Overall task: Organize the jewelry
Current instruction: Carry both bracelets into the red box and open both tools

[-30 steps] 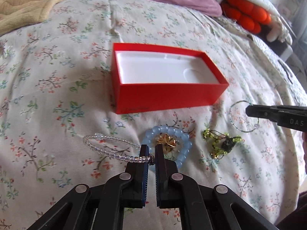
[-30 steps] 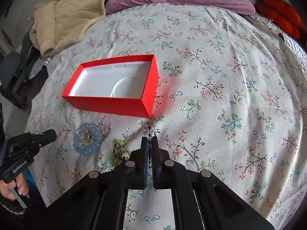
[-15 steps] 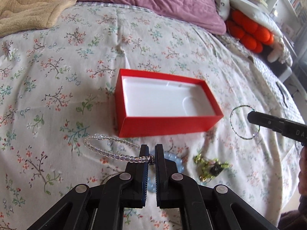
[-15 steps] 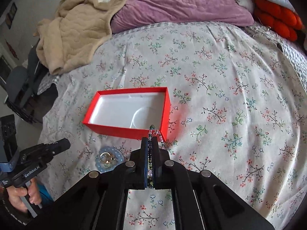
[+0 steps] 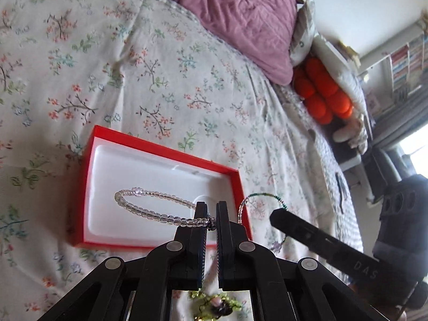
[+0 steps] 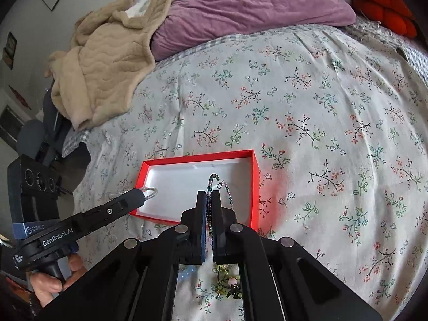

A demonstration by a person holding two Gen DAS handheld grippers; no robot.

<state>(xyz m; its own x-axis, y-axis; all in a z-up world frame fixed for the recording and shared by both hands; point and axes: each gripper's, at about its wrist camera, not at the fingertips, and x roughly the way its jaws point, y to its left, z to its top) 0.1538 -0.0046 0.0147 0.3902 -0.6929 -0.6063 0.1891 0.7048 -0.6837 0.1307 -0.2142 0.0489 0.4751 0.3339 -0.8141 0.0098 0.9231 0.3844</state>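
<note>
A red box [image 5: 80, 187] [image 6: 255, 182] with a white liner lies open on the flowered bedspread. My left gripper [image 5: 211, 210] is shut on a clear bead bracelet [image 5: 144, 208], whose loop hangs over the box's white inside. In the right wrist view the same bracelet [image 6: 151, 191] juts from the left gripper's tip [image 6: 139, 195] at the box's left edge. My right gripper [image 6: 210, 200] is shut on a thin green and silver bead bracelet [image 6: 223, 187] above the box's right half; in the left wrist view that bracelet [image 5: 263, 195] loops beyond the box's right wall.
A green and gold beaded piece [image 6: 227, 283] [image 5: 214, 303] lies on the bedspread near the box, under both grippers. A pale blue bead bracelet [image 6: 187, 271] shows faintly beside it. A beige blanket [image 6: 101, 67], a purple pillow [image 6: 254, 5] and orange cushions [image 5: 323, 91] lie at the far side.
Both grippers have lifted their bracelets off the bedspread and carried them forward over the red box. The left gripper has also rolled, tilting its view.
</note>
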